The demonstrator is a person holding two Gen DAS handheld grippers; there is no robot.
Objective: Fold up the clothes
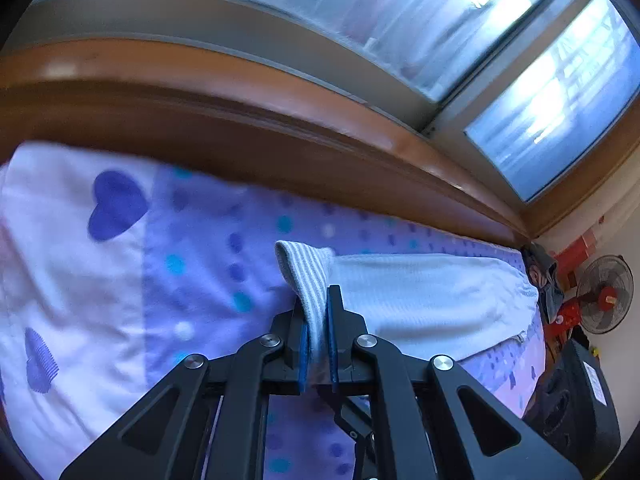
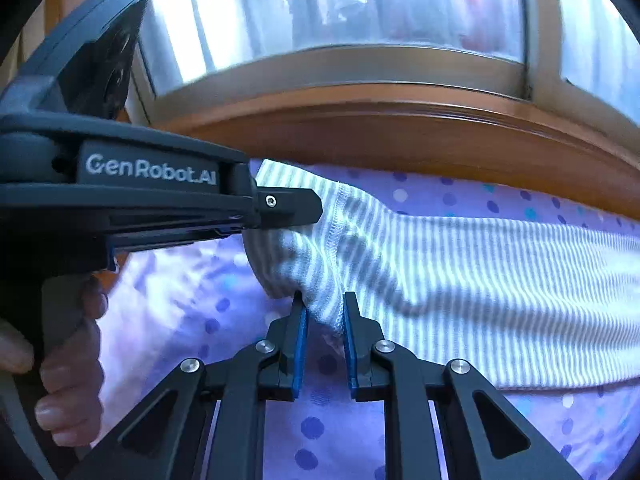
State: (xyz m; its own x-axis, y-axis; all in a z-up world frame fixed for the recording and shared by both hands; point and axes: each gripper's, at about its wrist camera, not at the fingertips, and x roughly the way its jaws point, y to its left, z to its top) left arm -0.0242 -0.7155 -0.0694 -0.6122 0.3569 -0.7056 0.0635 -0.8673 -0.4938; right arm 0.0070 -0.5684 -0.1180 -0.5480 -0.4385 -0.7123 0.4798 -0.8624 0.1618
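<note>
The left gripper (image 1: pixel 318 334) is clamped on a corner of the striped garment (image 1: pixel 308 276), its blue pads (image 1: pixel 303 356) pressed tight against the cloth from both sides, so the fabric stands up in a narrow fold between them. The right gripper (image 2: pixel 325 332) has a hanging tip of the same striped garment (image 2: pixel 460 280) between its blue pads (image 2: pixel 300 352), but the pads stand a little apart with a gap on either side of the cloth, and I cannot tell whether they truly pinch it.

In the right wrist view the left gripper (image 2: pixel 290 210) reaches in from the side, its fingertip buried in the bunched hem just above the right one, and the person's hand (image 2: pixel 68 364) is wrapped round its handle. The two grips sit close together at one end of the garment.

From there the garment stretches away across the bed sheet (image 1: pixel 200 260), a lilac sheet with blue dots and hearts, lying mostly flat with its far end near the sheet's edge. Behind the bed runs a wooden headboard (image 1: pixel 240 120), and above that a window (image 1: pixel 440 20). A red standing fan (image 1: pixel 604 294) is off in the corner.
</note>
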